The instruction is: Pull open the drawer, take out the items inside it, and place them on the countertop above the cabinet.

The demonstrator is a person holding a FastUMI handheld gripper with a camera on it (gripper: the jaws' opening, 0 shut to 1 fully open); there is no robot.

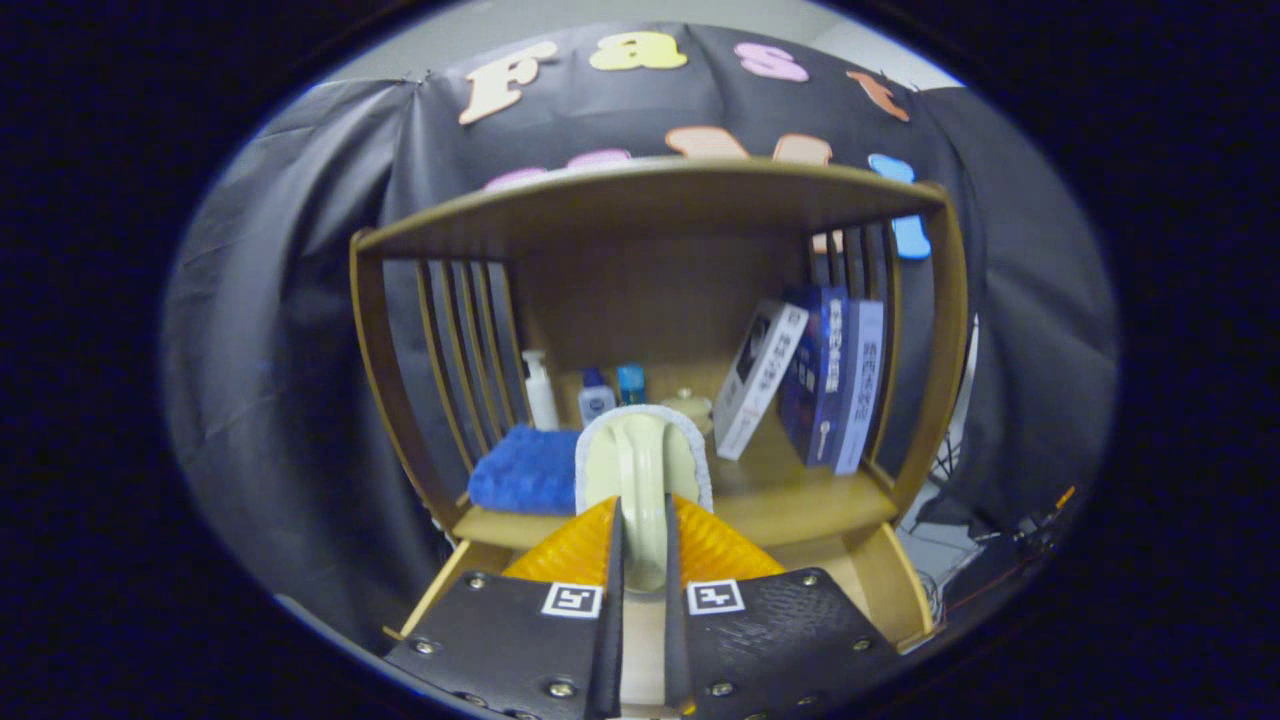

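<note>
My gripper (643, 535) is shut on the cream handle of a brush (640, 465) with a white fluffy rim. The brush stands upright between the fingers and reaches forward over the front edge of the wooden countertop (800, 500). Below the fingers lies the pulled-out drawer (905, 595); its wooden side walls show to the left and right of the gripper. The fingers and the brush hide the drawer's inside.
On the countertop, a folded blue towel (525, 470) lies left of the brush. Behind it stand a white bottle (540, 390), two small bottles (597, 398) and a small lidded jar (690, 405). Leaning books (825, 375) fill the right side. A wooden shelf top (650, 200) spans overhead on slatted sides.
</note>
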